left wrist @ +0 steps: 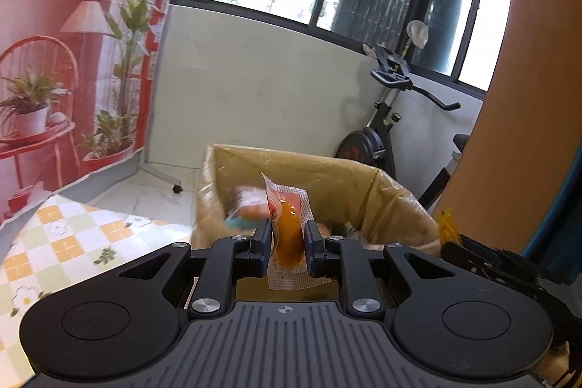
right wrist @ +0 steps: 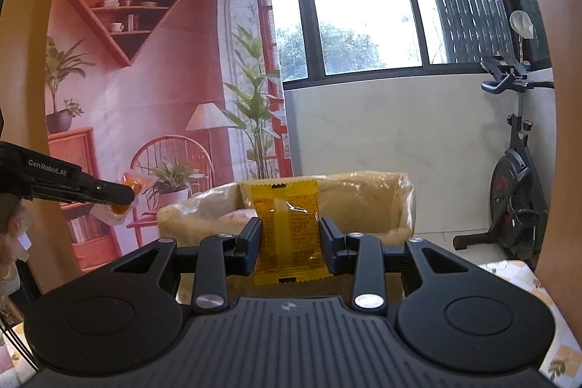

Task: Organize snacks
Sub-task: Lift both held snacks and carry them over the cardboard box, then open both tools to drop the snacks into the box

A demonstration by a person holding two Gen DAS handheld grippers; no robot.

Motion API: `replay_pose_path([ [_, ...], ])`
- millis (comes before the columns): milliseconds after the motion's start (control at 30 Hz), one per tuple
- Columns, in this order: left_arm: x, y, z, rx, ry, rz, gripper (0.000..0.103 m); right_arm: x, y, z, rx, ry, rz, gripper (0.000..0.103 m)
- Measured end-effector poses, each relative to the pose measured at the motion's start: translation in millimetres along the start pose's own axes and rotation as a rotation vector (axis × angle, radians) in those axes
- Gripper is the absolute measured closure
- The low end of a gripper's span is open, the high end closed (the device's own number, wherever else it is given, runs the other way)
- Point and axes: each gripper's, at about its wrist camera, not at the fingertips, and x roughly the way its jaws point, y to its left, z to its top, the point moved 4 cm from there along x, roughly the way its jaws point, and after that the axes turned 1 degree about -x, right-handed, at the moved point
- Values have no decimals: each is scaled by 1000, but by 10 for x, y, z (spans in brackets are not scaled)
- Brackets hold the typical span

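Observation:
My left gripper [left wrist: 288, 233] is shut on a clear snack packet with an orange filling [left wrist: 289, 235], held upright just in front of a cardboard box lined with a yellowish bag [left wrist: 327, 173]. Several blurred snacks lie inside the box. My right gripper [right wrist: 290, 235] is shut on a yellow snack packet [right wrist: 287, 228], held before the same box [right wrist: 363, 199]. In the right wrist view the left gripper [right wrist: 122, 197] shows at the left with its orange packet [right wrist: 132, 184]. The right gripper's tip [left wrist: 458, 248] and yellow packet [left wrist: 448, 224] show at the right of the left wrist view.
A checked tablecloth [left wrist: 72, 242] covers the table at the left. An exercise bike [left wrist: 385, 133] stands behind the box by the white wall under the windows. A red printed backdrop [right wrist: 145, 97] hangs at the left. An orange-brown panel [left wrist: 509, 97] rises at the right.

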Motion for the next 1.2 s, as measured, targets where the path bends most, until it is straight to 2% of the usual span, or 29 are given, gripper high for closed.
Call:
replay_pose_path([
  [133, 295, -87, 113, 7, 19, -44, 83, 255, -124, 118, 9, -6, 2, 66],
  [367, 751, -233, 113, 14, 73, -110, 83, 709, -337, 160, 44, 31, 1, 66],
  [600, 1088, -326, 1, 25, 150, -159, 83, 891, -404, 79, 45, 78, -6, 66],
  [633, 1114, -331, -10, 28, 157, -172, 80, 898, -420, 64, 49, 83, -12, 66],
  [667, 1138, -336, -20, 29, 164, -182, 69, 905, -441, 44, 56, 91, -23, 65],
  [700, 1152, -332, -30, 29, 169, -176, 61, 914, -457, 35, 59, 95, -33, 65],
  [733, 1149, -312, -34, 27, 170, -159, 49, 915, -464, 33, 58, 96, -42, 65],
  [833, 1084, -266, -5, 10, 158, -139, 48, 910, -455, 64, 58, 103, -56, 57],
  [1200, 550, -60, 89, -24, 117, -61, 48, 526, -398, 30, 115, 93, -95, 56],
])
